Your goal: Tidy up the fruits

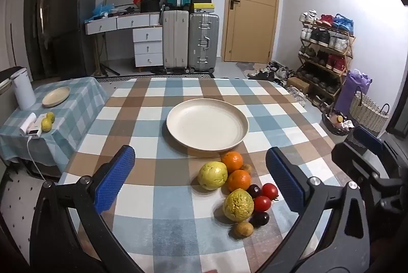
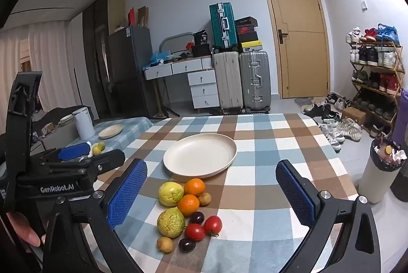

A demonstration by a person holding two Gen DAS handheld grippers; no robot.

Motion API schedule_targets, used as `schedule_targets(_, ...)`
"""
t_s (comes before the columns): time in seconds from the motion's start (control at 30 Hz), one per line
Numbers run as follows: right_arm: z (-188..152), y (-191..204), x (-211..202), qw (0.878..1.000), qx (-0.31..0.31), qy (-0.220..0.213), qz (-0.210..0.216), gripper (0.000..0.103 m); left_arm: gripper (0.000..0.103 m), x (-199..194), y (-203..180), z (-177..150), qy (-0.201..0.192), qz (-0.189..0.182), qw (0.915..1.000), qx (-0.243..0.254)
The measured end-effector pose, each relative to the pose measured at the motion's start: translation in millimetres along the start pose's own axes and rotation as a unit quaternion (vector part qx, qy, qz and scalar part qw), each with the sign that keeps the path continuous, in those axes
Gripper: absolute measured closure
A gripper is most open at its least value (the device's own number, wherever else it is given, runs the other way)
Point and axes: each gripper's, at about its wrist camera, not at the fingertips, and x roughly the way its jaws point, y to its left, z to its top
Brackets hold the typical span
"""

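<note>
With the fingers of both the left gripper [image 1: 201, 181] and the right gripper [image 2: 211, 192] spread wide and empty, the fruits [image 2: 187, 211] lie clustered just before the plate [image 2: 200, 154], so taking one outer fruit first seems wisest.

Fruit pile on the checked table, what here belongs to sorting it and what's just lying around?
For the job:
- two oranges
- two tomatoes
- two yellow guavas
- dark plums
- empty plate

Lying about:
- suitcases
- shoe rack
- side-table plate
- white kettle
</note>
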Motion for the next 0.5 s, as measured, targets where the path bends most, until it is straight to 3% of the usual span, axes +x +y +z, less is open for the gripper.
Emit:
schedule_targets(0.2,1,1,4,1.0,0.007,0.014,-0.004,0.0,0.001,2,-1,0,-0.003,0.0,1.0,0.007)
schedule_targets(0.5,3,-7,0,1.0,0.021,-0.008,0.013,0.0,0.001,6,10,-3,0.003,0.002,1.0,-0.004)
